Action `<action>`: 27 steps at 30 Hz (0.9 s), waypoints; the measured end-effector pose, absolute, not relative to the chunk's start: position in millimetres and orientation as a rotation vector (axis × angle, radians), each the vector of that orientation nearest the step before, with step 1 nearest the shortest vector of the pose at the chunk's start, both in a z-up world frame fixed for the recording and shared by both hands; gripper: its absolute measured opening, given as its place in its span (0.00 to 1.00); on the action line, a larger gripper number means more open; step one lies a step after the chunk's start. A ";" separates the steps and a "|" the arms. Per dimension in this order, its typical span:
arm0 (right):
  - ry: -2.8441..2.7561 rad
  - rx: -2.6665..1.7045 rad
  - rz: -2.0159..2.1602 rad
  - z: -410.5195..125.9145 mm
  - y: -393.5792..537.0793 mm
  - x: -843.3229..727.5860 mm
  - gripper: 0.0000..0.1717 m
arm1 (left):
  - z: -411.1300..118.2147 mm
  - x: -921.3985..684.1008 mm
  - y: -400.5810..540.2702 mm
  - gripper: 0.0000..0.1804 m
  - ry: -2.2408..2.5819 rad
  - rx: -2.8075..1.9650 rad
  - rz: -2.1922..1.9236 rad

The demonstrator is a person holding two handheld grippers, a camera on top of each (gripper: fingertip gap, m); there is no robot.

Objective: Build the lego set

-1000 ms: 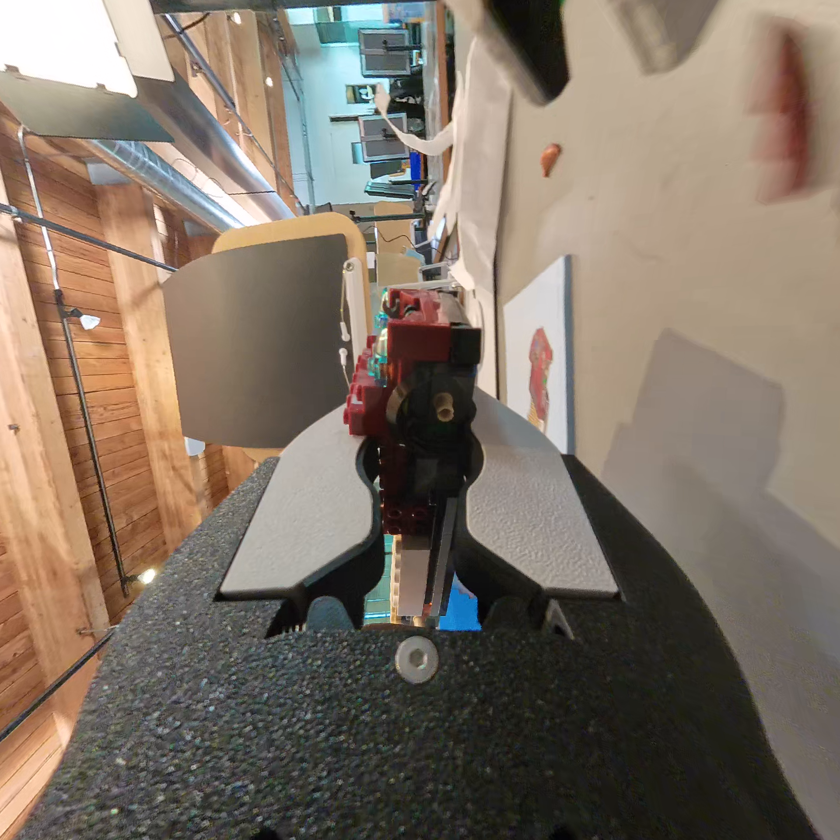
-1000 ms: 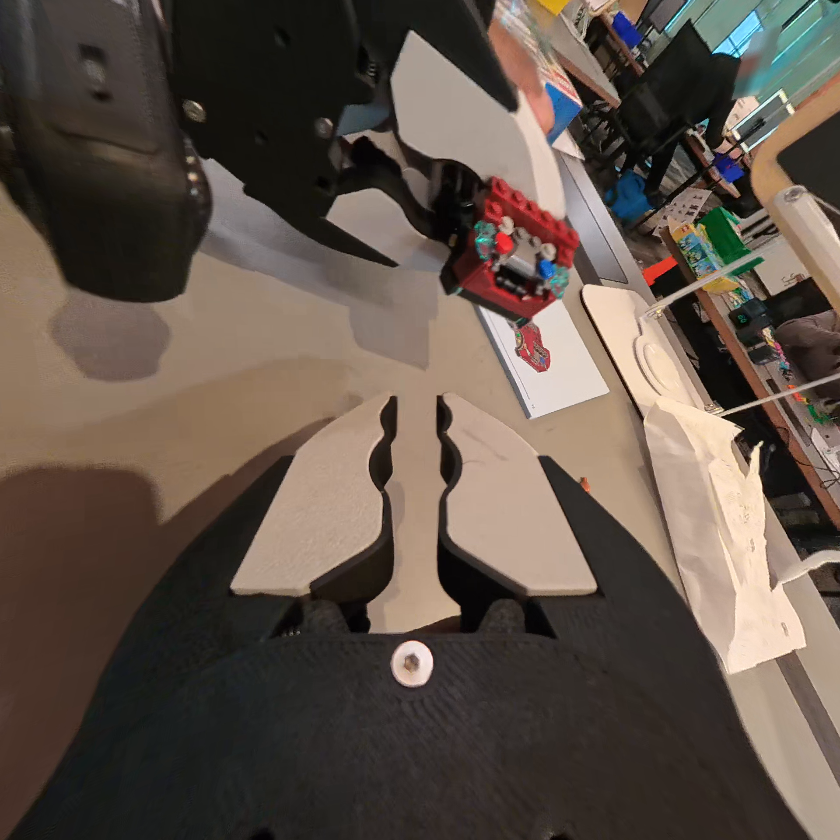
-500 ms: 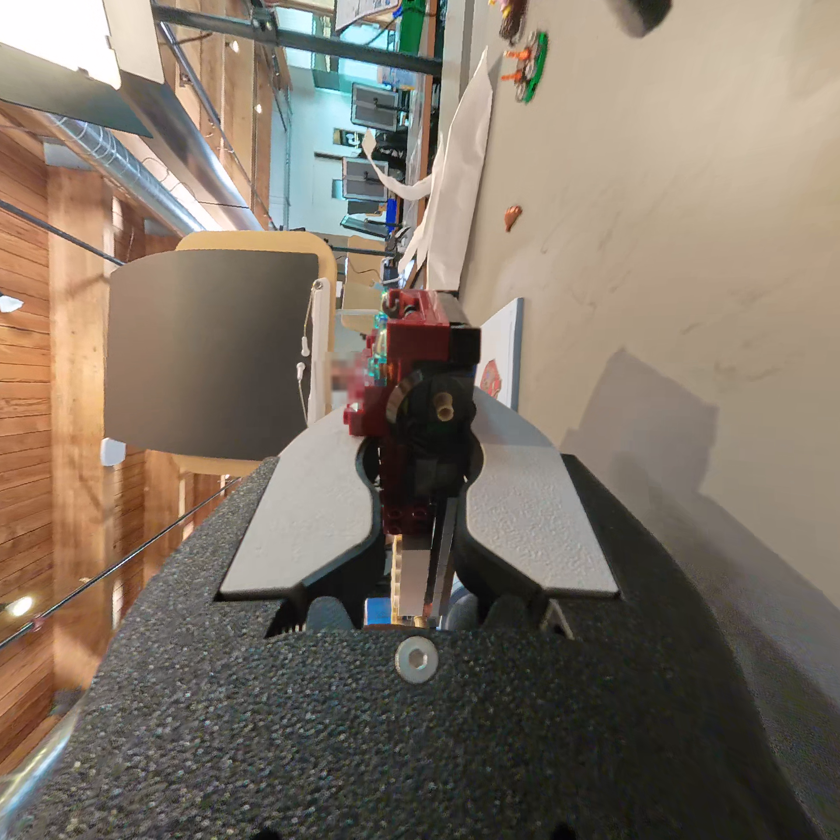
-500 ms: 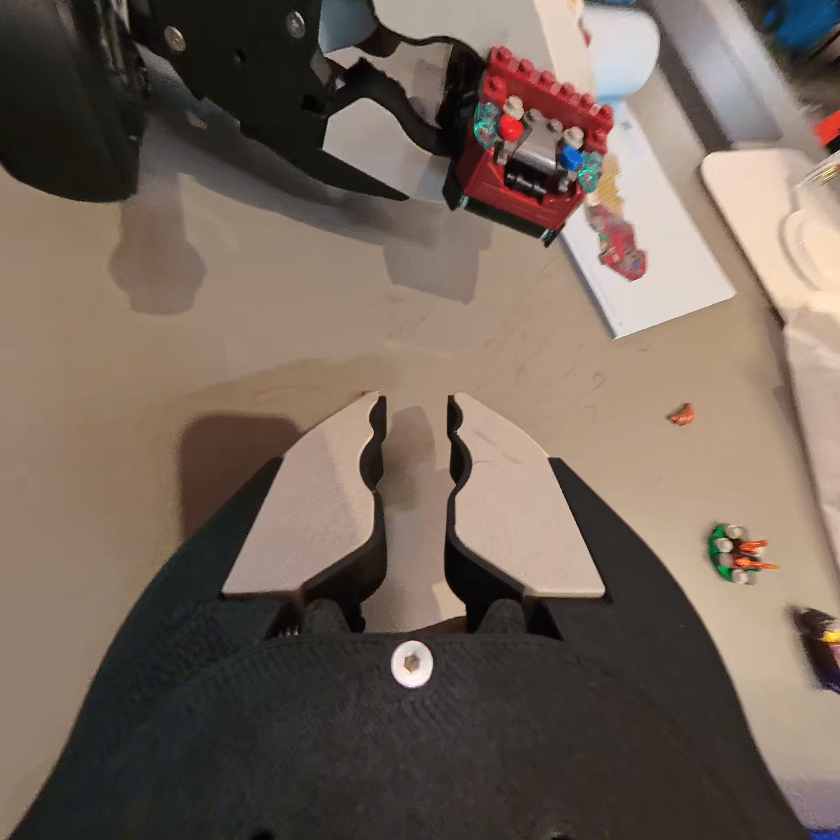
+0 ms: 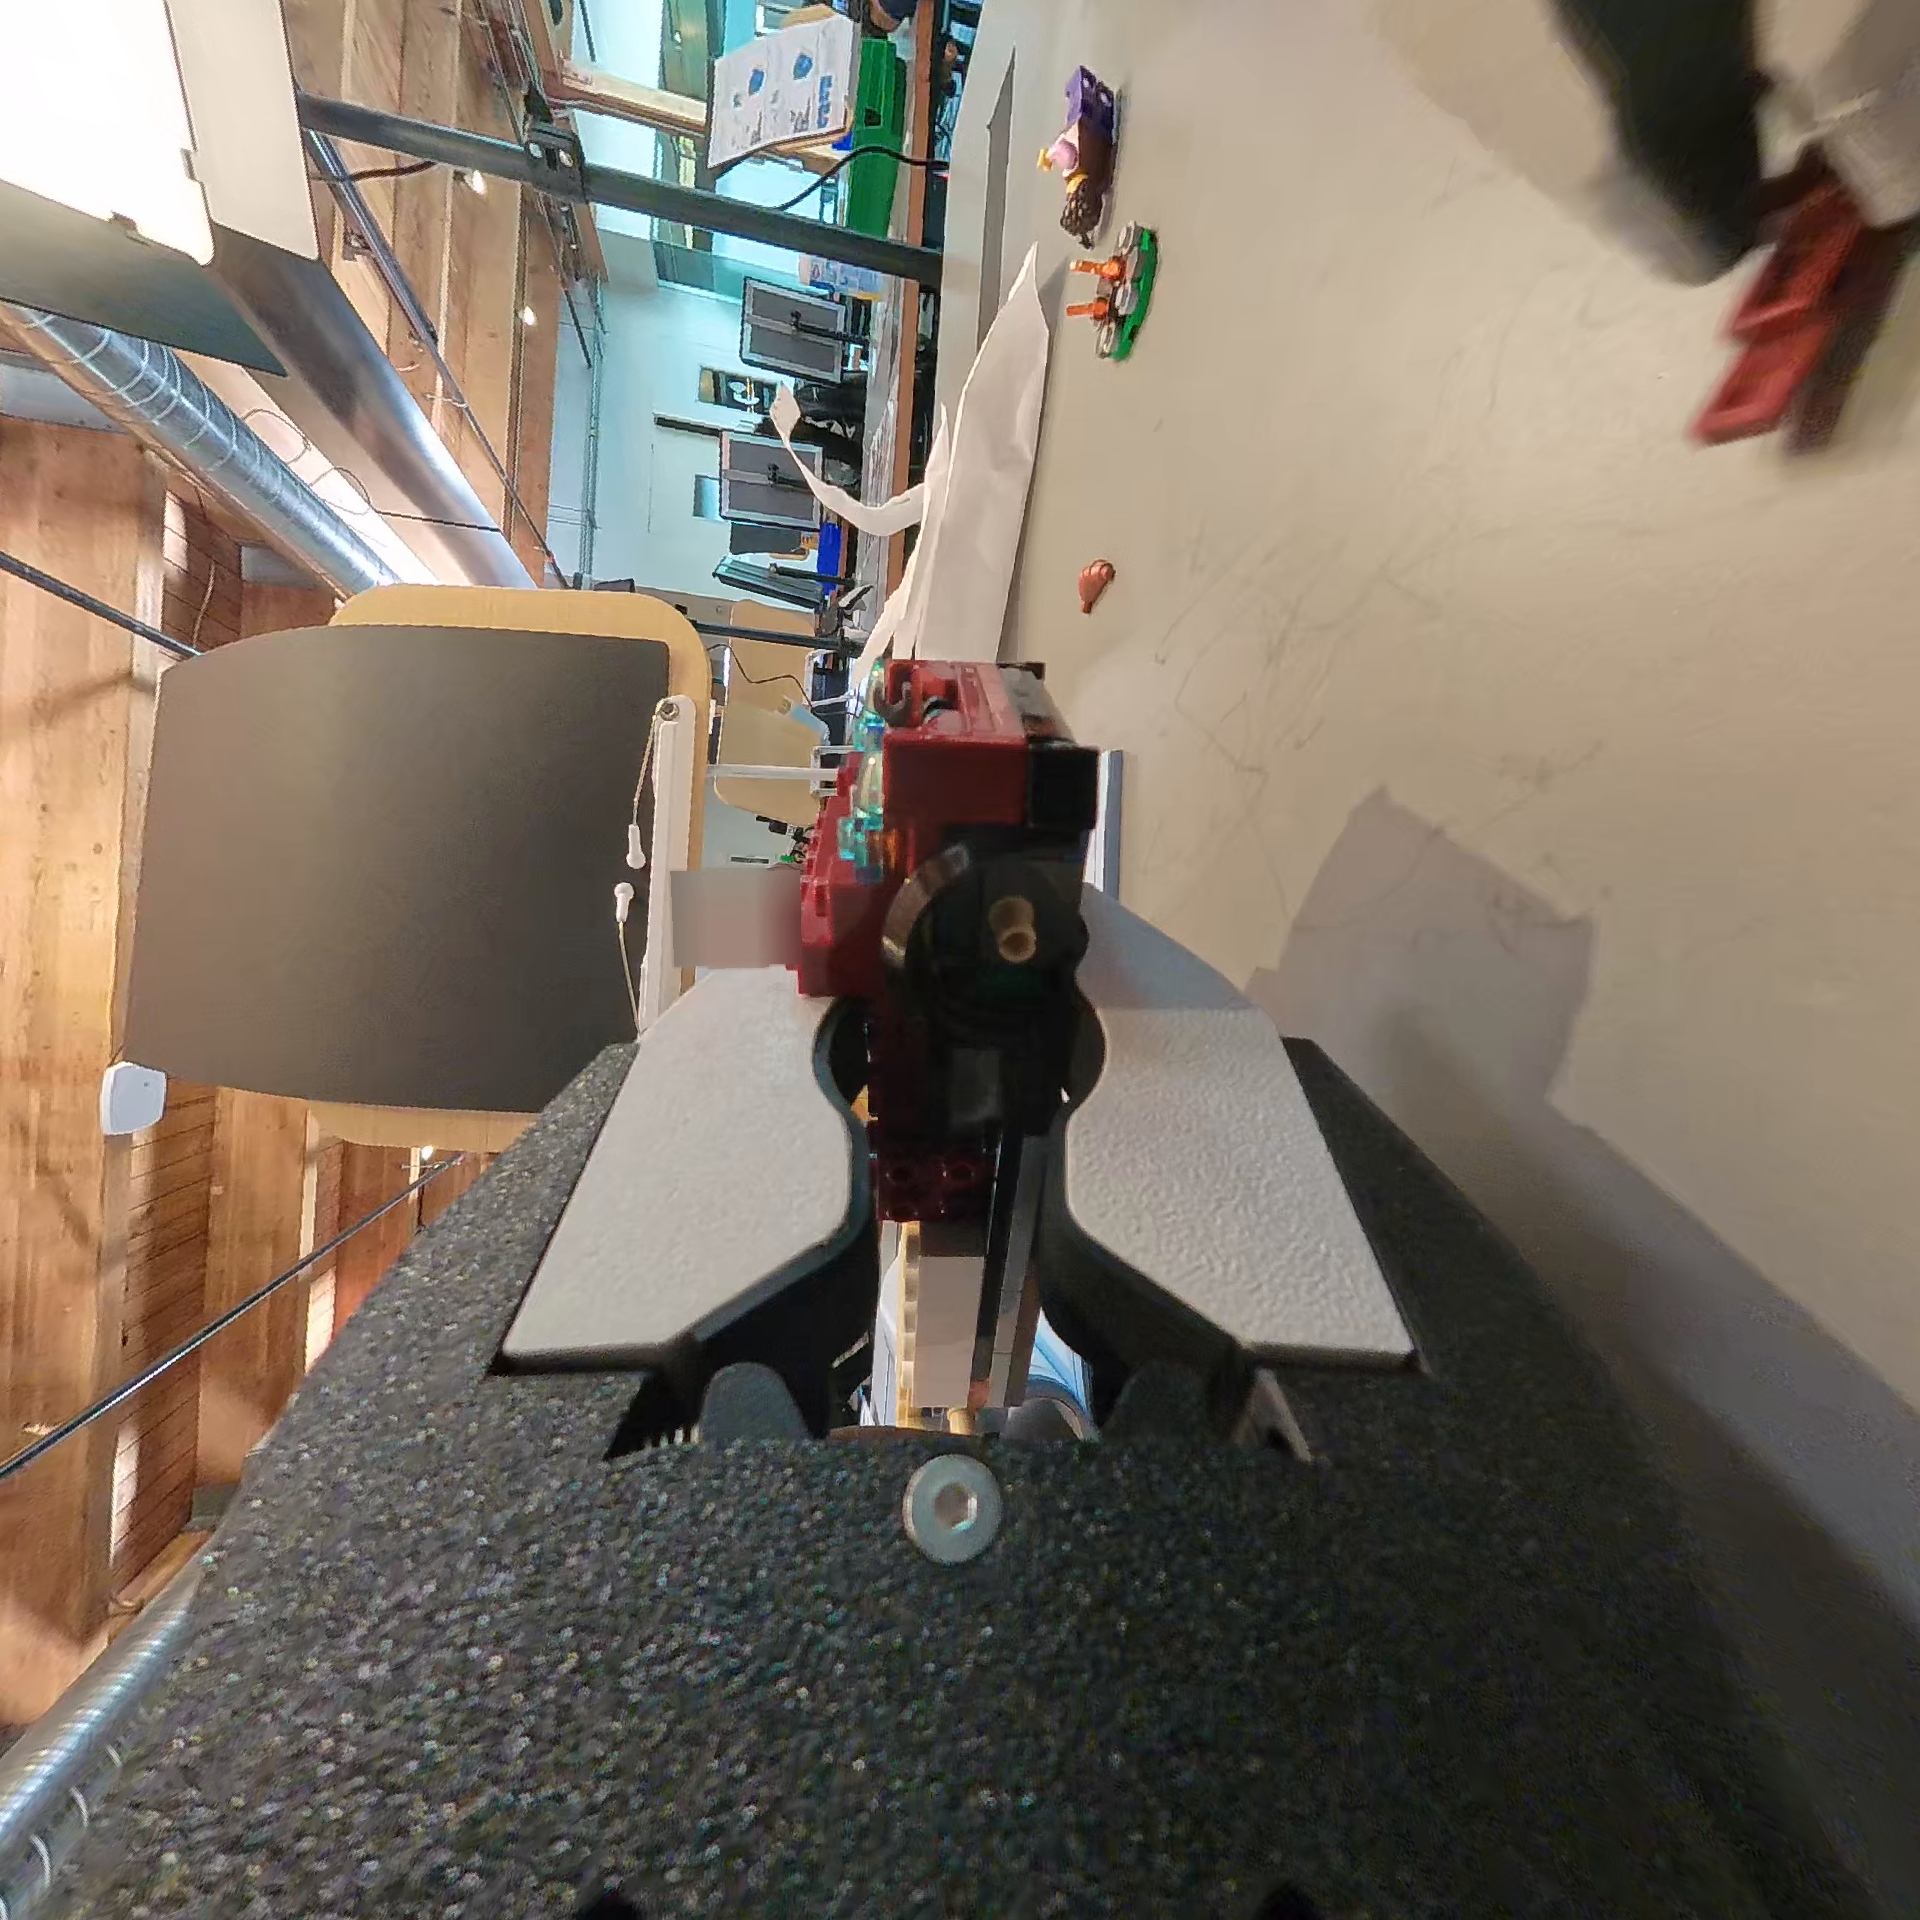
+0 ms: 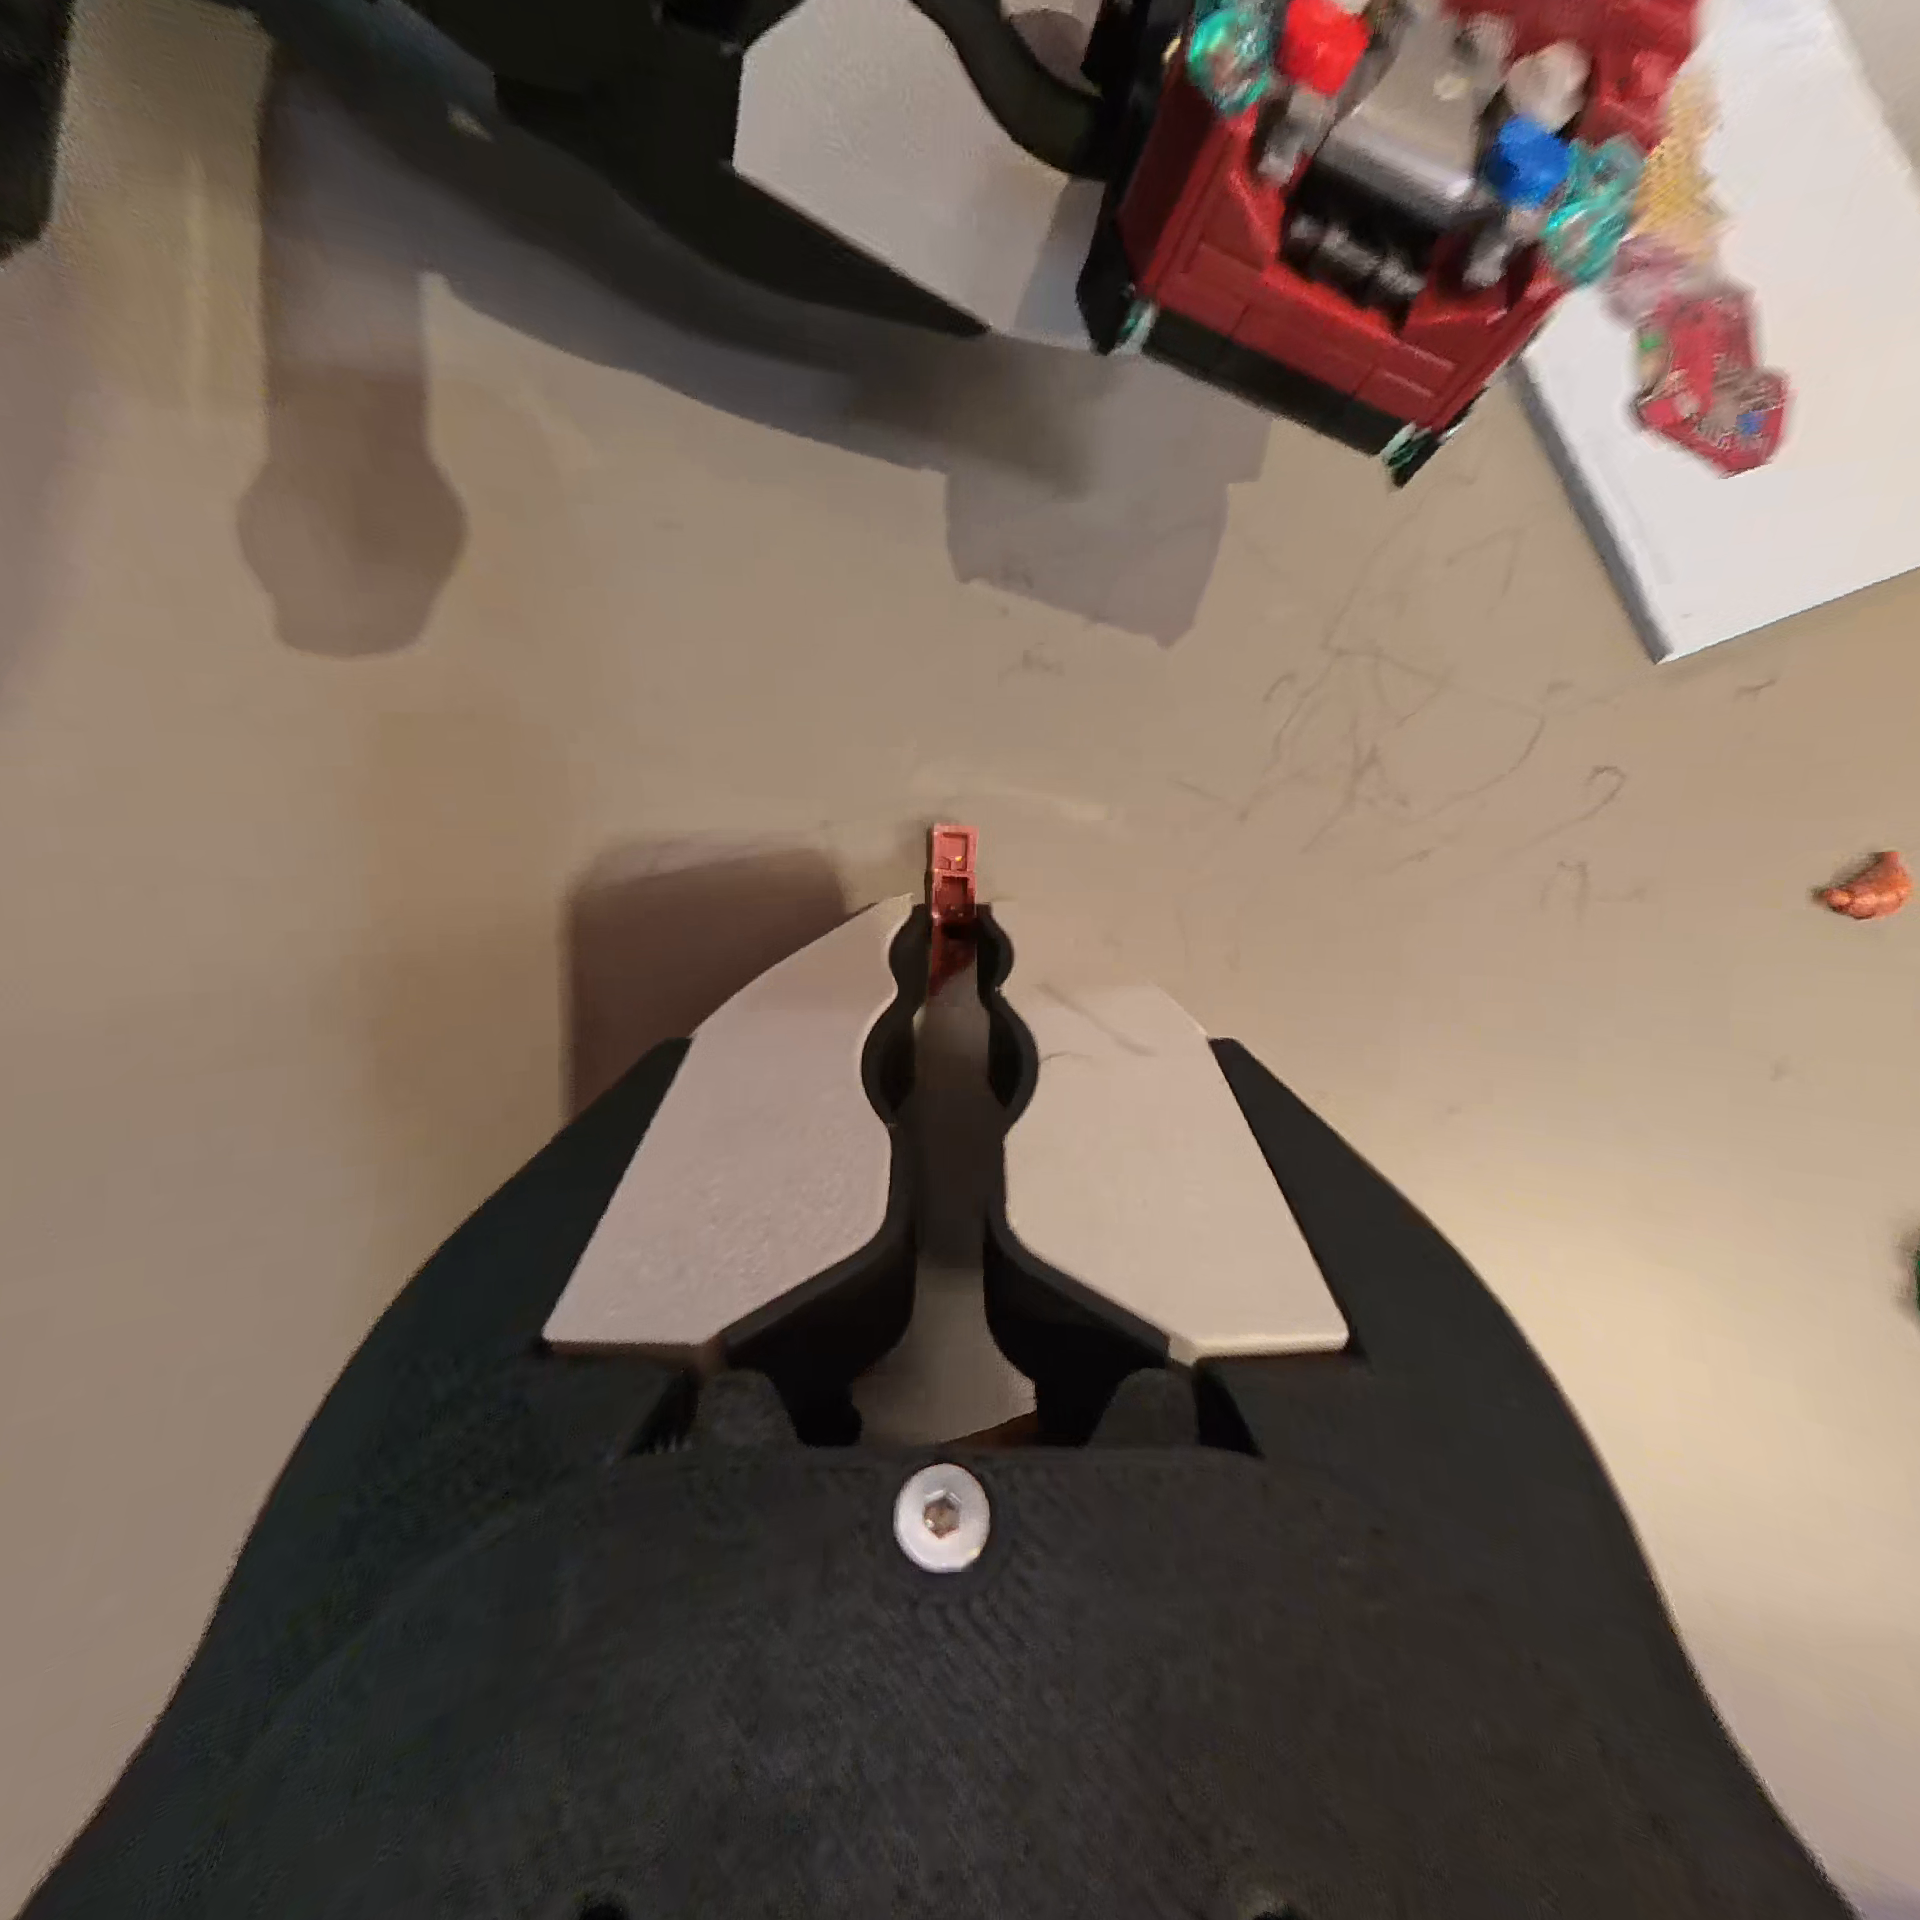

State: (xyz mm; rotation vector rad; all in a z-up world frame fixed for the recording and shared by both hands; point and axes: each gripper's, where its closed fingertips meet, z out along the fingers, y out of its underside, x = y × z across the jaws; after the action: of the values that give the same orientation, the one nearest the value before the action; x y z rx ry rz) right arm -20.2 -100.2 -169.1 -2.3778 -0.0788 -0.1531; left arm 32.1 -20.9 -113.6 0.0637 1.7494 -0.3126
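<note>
My left gripper point(image 5: 961, 997) is shut on a dark red and black brick model point(image 5: 956, 790) with clear teal studs and holds it above the beige table point(image 5: 1455, 623). The model also shows at the top of the right wrist view point(image 6: 1330, 208), between the left gripper's fingers point(image 6: 862, 135). My right gripper point(image 6: 951, 920) is shut on a small flat red brick piece point(image 6: 954, 862), which sticks out past the fingertips just above the table. In the left wrist view the right gripper is a blur at the top right, with the red piece point(image 5: 1787, 322) in it.
A white booklet point(image 6: 1766, 499) with a red picture lies right of the model. A small brown piece point(image 6: 1870, 883), a green round piece point(image 5: 1127, 291), a purple figure point(image 5: 1091, 145) and white paper point(image 5: 987, 468) lie on the table. A black chair back point(image 5: 395, 873) stands beyond its edge.
My right gripper was empty, moved over the table and closed on the small red piece. My left gripper kept its hold on the model.
</note>
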 end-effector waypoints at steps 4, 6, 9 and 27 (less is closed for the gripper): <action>-0.109 -2.074 -0.277 -114.5 -86.4 -15.0 0.05 | -114.1 34.5 -17.2 0.18 1.751 0.055 -0.318; -0.138 -1.990 -0.338 -96.6 -86.2 -15.4 0.06 | -113.8 35.2 -16.1 0.18 1.751 0.047 -0.319; -0.169 -1.965 -0.399 -91.0 -86.6 -14.6 0.11 | -114.4 36.7 -14.9 0.18 1.756 0.030 -0.329; -0.137 -2.339 -0.280 -145.0 -110.7 -15.6 0.14 | -122.5 31.2 -17.6 0.18 1.811 0.028 -0.374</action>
State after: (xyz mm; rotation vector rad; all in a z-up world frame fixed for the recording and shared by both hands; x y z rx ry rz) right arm -15.6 -110.7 -145.0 -2.3386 -0.1373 -0.2798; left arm 31.2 -17.6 -122.5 0.0281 1.8105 -0.3736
